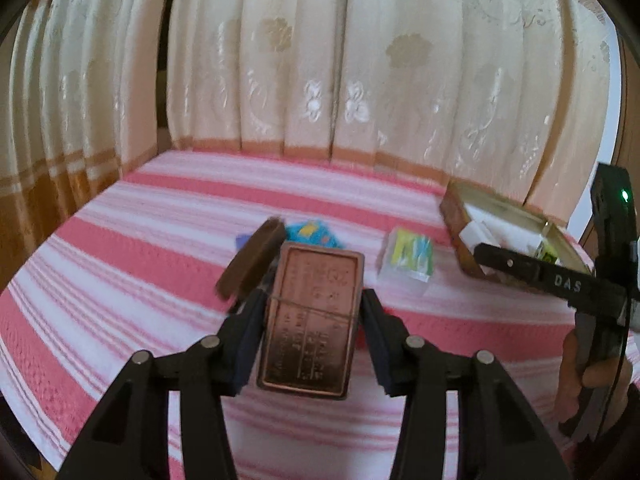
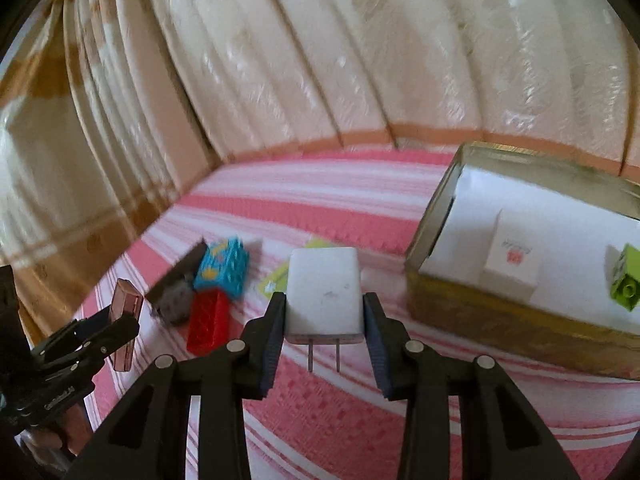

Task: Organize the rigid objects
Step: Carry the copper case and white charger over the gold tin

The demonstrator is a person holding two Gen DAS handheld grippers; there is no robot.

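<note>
The left gripper is clamped on a copper-coloured tin, the right gripper on a white charger, both above the striped bed. The open box holds a white carton and a green block.

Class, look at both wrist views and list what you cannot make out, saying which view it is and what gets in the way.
- Left wrist view: the raised lettering on the copper tin held in the left gripper is too blurred to read.
- Left wrist view: the right gripper crosses the open box, hiding part of its contents.
- Right wrist view: the white charger covers most of the yellow-green packet.
- Right wrist view: the dark flat piece is smeared by motion.
</note>
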